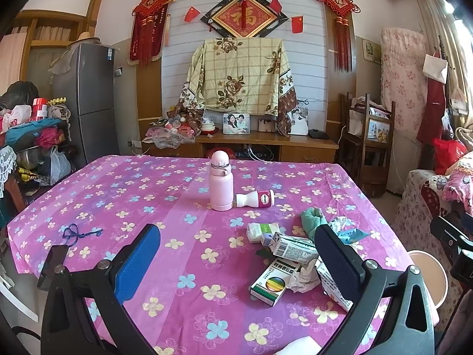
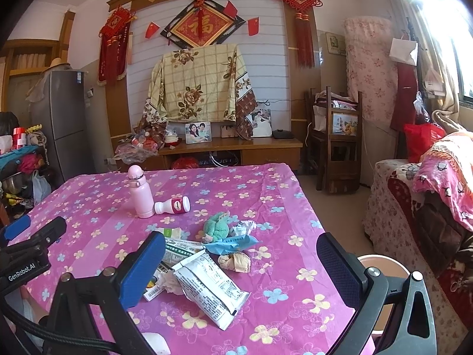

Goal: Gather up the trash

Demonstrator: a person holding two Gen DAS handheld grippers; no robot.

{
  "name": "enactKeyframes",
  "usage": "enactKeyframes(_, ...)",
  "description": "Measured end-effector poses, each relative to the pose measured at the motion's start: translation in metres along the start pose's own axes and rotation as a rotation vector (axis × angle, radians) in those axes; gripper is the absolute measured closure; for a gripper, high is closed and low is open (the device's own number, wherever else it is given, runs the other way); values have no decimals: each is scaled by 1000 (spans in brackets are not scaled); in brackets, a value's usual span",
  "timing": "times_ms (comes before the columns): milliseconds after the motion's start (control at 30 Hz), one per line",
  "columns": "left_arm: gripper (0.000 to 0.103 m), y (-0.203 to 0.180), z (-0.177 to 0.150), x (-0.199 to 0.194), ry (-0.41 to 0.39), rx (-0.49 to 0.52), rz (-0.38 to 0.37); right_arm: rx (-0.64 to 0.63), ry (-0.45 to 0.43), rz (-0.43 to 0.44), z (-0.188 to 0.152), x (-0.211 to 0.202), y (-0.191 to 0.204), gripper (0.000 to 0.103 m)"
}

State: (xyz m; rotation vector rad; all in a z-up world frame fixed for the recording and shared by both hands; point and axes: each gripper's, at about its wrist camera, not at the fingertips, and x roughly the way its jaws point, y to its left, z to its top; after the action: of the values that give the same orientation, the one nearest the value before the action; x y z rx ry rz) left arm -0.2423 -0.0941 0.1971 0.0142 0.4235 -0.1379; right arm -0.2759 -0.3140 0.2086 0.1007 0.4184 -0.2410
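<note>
A heap of trash lies on the pink flowered tablecloth (image 1: 147,195): a green medicine box (image 1: 270,285), crumpled tissue (image 1: 303,276), a flattened carton (image 1: 291,247), a white wrapper (image 2: 210,287), a blue wrapper (image 2: 232,242) and a beige paper ball (image 2: 238,261). My left gripper (image 1: 236,266) hovers open over the near table, the heap by its right finger. My right gripper (image 2: 241,269) is open above the white wrapper. A pink-rimmed bin (image 2: 381,266) stands beyond the table's right edge.
A pink flask (image 1: 220,182) stands mid-table with a small white bottle (image 1: 255,198) lying beside it. A green cloth (image 2: 217,226) rests behind the heap. A blue string (image 1: 77,233) lies at the left. A covered sofa (image 2: 419,207) sits to the right.
</note>
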Motion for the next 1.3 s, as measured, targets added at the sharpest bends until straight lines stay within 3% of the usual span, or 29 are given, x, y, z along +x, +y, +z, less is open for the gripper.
enactKeyframes(1300, 0, 1, -7, 0, -16, 0, 35, -23, 23, 8, -7, 7, 8, 0)
